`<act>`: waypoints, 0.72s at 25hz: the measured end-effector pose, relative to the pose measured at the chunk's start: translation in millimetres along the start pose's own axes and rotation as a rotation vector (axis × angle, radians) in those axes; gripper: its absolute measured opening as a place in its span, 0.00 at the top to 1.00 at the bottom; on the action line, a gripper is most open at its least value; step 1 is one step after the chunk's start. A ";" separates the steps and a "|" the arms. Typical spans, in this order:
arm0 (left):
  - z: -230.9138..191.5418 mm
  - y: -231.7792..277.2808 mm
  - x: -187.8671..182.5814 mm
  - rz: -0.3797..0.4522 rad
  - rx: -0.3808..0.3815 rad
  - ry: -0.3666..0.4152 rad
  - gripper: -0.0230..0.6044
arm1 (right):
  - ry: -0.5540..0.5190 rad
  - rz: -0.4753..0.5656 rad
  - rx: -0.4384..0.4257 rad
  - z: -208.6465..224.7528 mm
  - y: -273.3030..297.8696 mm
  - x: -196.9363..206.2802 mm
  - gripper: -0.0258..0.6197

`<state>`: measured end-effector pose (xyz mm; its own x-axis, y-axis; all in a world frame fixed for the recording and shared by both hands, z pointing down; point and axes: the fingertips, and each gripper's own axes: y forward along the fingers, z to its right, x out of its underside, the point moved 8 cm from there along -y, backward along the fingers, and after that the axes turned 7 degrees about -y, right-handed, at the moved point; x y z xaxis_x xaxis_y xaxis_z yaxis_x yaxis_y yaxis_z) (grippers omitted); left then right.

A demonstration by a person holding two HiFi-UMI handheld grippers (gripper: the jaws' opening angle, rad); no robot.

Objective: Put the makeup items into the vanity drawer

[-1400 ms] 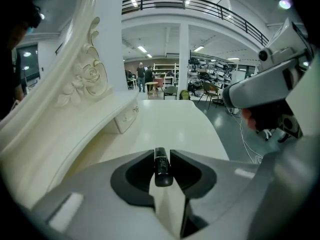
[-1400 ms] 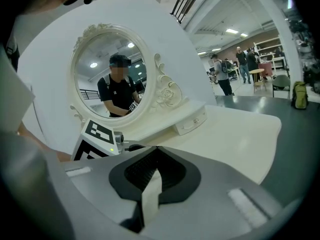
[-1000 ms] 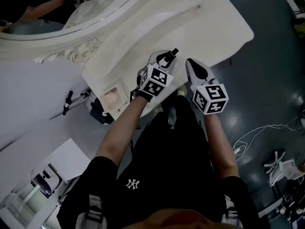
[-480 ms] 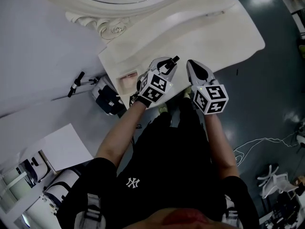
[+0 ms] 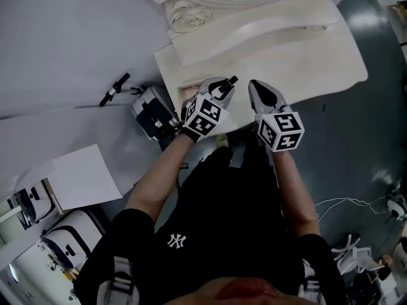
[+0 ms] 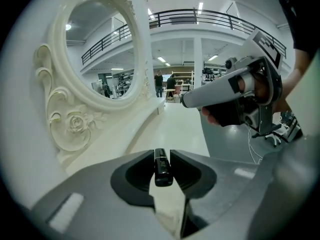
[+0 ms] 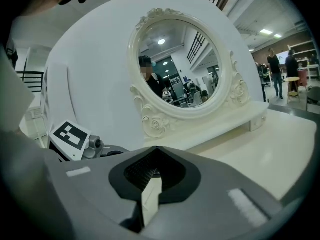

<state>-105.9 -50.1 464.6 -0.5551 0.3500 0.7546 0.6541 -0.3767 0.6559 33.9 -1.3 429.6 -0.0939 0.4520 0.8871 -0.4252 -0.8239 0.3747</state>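
The left hand-held gripper is clamped on a slim black makeup stick, probably a lipstick or mascara tube, though I can't read any label. It's pinched near its lower end, so most of the glossy body pokes out forward past the jaws, over the front edge of the cream desk. The right hand-held gripper sits just beside it with its jaws pressed together and nothing between them.

My guess on handling: this thing is light and rigid, so weight isn't the issue. The smooth plastic shell is, because it looks slippery and round, and could roll or pivot between flat pads if the squeeze eases off. Gripping it across the middle of the barrel would be steadier than this end-on pinch. I wouldn't squeeze near a cap seam, since the cap might pop. It's probably not fragile as such, but a drop could crack the casing or send it rolling off the desk.

The oval mirror with its carved frame stands at the back of the desk. I can't positively pick out the vanity drawer in any view, so I can't tell whether it's open.
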 end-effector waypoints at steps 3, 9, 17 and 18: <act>-10.7 -15.1 16.8 -0.008 -0.025 -0.015 0.81 | -0.013 -0.013 -0.029 -18.5 10.7 2.9 0.92; -30.8 -35.9 47.8 -0.025 -0.056 -0.038 0.81 | -0.028 -0.034 -0.062 -46.5 30.0 10.1 0.92; -45.6 -43.9 83.1 -0.045 -0.051 -0.067 0.81 | -0.043 -0.060 -0.070 -68.4 43.9 17.2 0.92; -46.8 -43.5 87.2 -0.046 -0.046 -0.071 0.81 | -0.043 -0.063 -0.067 -69.9 44.7 18.4 0.92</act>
<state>-206.8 -43.4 502.8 -0.5453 0.4272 0.7212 0.6032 -0.3974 0.6915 -49.7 -6.0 443.8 -0.0266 0.4859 0.8736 -0.4883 -0.7689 0.4128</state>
